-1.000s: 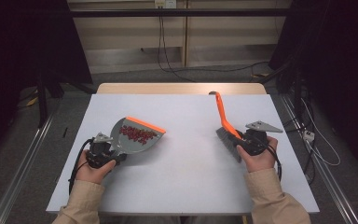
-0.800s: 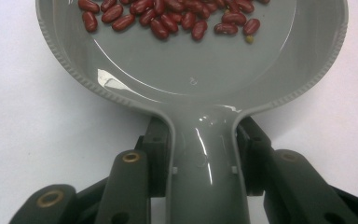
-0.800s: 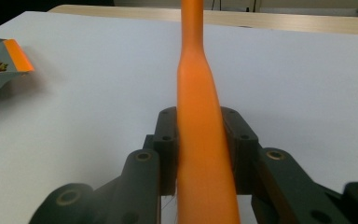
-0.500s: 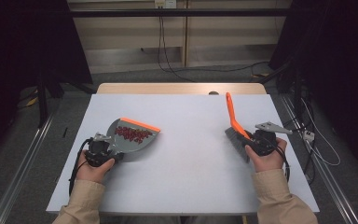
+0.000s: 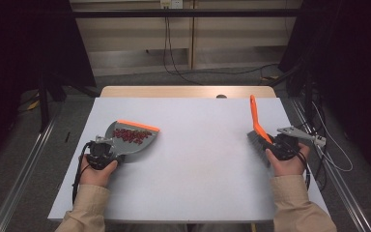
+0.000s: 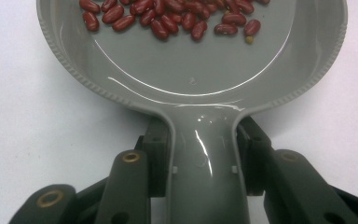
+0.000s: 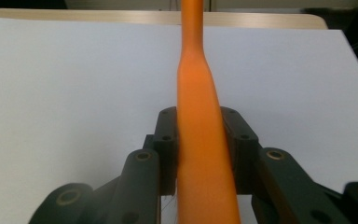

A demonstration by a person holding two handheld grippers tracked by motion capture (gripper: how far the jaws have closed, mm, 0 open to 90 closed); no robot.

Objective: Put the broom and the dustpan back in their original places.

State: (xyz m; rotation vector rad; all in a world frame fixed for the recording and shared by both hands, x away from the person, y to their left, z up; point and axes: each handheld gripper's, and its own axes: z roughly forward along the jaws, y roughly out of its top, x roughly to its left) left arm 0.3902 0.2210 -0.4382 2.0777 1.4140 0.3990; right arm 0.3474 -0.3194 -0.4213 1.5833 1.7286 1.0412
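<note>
A grey dustpan [image 5: 131, 137] with an orange front lip rests on the white table [image 5: 193, 159] at the left, holding several red beans [image 5: 131, 136]. My left gripper [image 5: 101, 151] is shut on the dustpan's handle [image 6: 200, 158], and the beans [image 6: 177, 14] lie in the pan ahead of the jaws. At the right, my right gripper [image 5: 279, 145] is shut on an orange hand brush [image 5: 257, 123] whose dark bristles [image 5: 256, 143] sit near the table and whose handle [image 7: 200, 116] points away from me.
A wooden board [image 5: 188, 92] borders the table's far edge. Metal rails [image 5: 26, 164] run along both sides on the floor. Cables [image 5: 174, 53] hang behind the table. A grey plate [image 5: 297, 133] sticks out from the right gripper.
The dustpan has come down and toward the left edge, now lying flat on the table. The brush has moved right and turned more upright, with its handle pointing away.
</note>
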